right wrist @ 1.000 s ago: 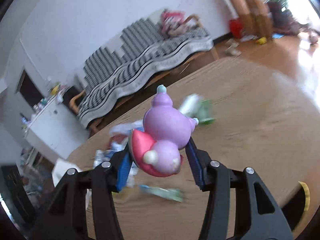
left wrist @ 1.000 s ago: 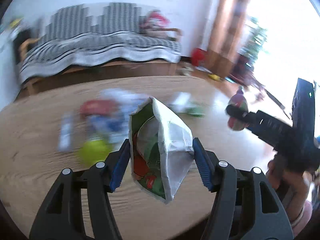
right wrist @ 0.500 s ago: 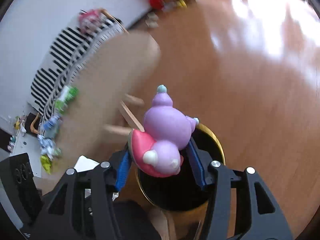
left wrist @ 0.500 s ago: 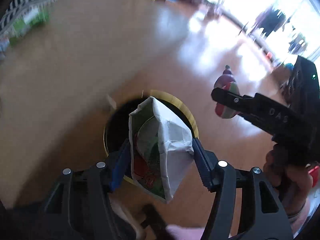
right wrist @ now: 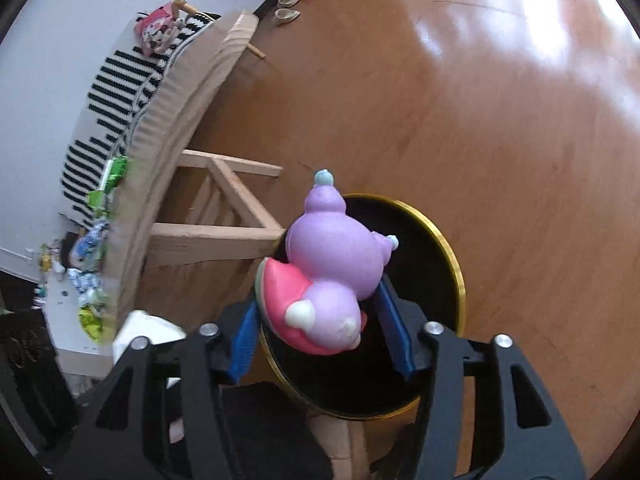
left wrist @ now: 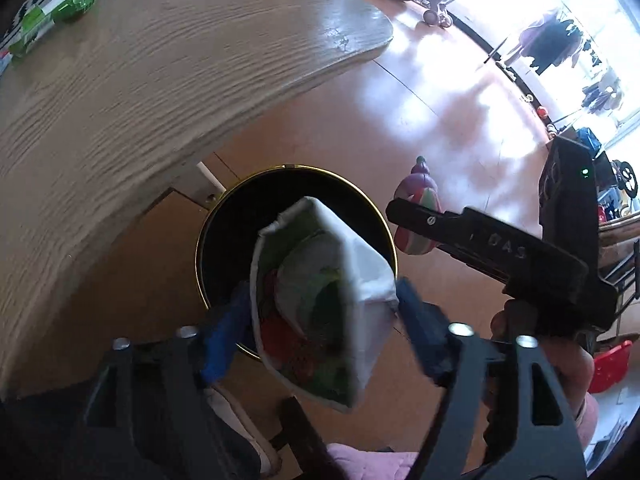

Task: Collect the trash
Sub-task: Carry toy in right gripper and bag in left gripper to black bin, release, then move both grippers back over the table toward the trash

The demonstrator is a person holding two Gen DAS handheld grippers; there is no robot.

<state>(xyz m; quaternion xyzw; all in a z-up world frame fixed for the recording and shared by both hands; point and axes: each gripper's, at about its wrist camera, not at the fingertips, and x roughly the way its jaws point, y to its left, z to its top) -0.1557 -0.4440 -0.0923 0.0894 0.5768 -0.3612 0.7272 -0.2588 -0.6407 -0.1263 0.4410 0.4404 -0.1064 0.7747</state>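
Observation:
A black bin with a gold rim [left wrist: 296, 168] stands on the wooden floor beside the table. My left gripper [left wrist: 322, 292] hangs over it, jaws opening. A crumpled white, green and red snack packet [left wrist: 320, 300] sits loose between the blue pads [left wrist: 224, 328], which stand just off its sides. My right gripper [right wrist: 318, 304] is over the same bin [right wrist: 452, 264], jaws also opening. A purple toy with a pink watermelon slice [right wrist: 332, 264] is between its pads, with a gap on the right. In the left wrist view the right gripper [left wrist: 404, 210] and toy [left wrist: 418, 216] are at the bin's right rim.
The round wooden table [left wrist: 120, 100] lies up and left of the bin, with a green wrapper [left wrist: 52, 12] at its far side. Its leg frame [right wrist: 224, 220] stands close to the bin. Several wrappers [right wrist: 88, 272] line the tabletop. A hand [left wrist: 560, 364] holds the right gripper.
Both grippers swung from above the table down over the bin. Since half a second ago both pairs of jaws have spread, and the packet and the toy sit looser between them.

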